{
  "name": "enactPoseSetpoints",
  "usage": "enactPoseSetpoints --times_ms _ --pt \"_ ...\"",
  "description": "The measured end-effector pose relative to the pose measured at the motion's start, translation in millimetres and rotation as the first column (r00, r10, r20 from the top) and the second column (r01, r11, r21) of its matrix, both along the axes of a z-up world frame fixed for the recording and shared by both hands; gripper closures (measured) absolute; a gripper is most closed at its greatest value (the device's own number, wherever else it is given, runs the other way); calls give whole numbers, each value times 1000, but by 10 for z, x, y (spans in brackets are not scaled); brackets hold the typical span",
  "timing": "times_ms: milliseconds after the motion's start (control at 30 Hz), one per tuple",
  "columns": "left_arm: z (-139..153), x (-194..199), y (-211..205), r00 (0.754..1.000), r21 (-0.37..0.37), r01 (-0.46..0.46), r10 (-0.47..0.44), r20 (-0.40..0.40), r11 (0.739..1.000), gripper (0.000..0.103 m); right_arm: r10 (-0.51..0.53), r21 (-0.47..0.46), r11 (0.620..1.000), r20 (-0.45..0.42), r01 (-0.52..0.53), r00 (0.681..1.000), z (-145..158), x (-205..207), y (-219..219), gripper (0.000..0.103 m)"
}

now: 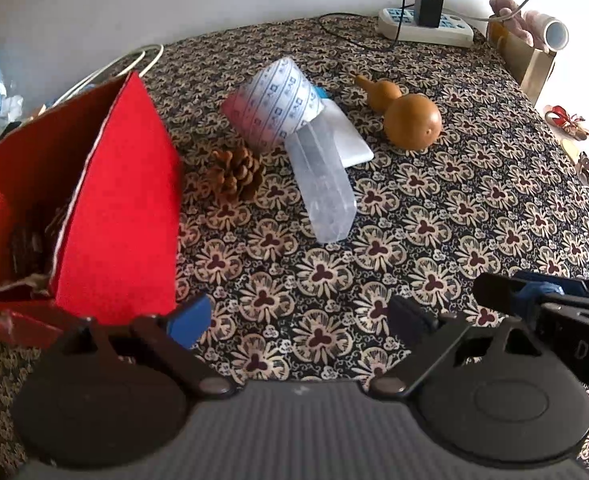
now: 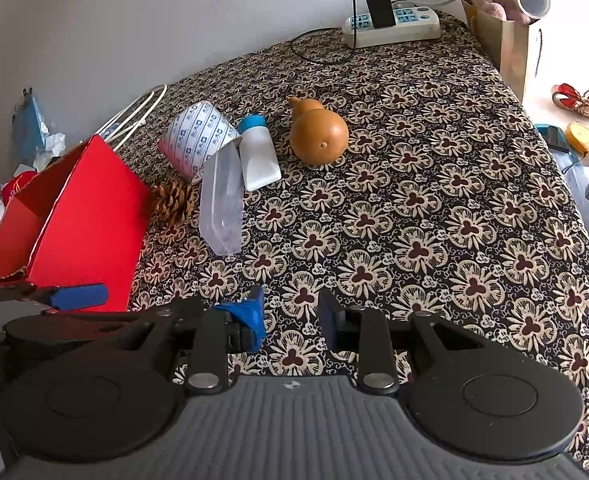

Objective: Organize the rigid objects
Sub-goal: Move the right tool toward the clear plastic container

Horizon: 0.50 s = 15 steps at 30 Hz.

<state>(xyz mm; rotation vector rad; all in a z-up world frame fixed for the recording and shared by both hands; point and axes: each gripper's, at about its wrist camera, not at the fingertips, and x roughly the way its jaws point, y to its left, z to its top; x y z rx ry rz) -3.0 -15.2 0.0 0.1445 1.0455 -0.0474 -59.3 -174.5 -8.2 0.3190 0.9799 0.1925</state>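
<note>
The left hand-held gripper is hovering over the patterned cloth of the bench with its jaws standing wide apart and nothing between them; its left fingertip is lying just beside the near corner of the red box. The right hand-held gripper is hanging to the right of that box, its jaws standing a narrow gap apart and gripping nothing, only bare cloth showing between them. The red box is standing open at the left edge of the bench, with dark contents inside that are too shadowed to make out. Just behind and to the right of the box, a pine cone is resting on the cloth. Right of the pine cone, a clear plastic case is lying with its far end touching a patterned paper cup tipped on its side. A white bottle with a blue cap is lying beside the cup, partly beneath the case. Further right of the box, well apart from it, a brown gourd is lying on its side. A white power strip is sitting at the far edge.
</note>
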Motion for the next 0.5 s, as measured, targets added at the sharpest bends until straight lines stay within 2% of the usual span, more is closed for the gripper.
enactPoseSetpoints --times_ms 33,300,500 --pt "-18 -6 53 998 13 3 -4 61 1000 9 -1 2 1000 0 1 1000 -1 -2 -17 91" --pt "-85 -85 4 997 46 -5 2 72 999 9 -1 3 1000 -5 1 1000 -16 -57 -106 91" --pt "-196 -146 8 999 53 -17 14 50 998 9 8 8 1000 -21 -8 1000 -55 -59 -139 91"
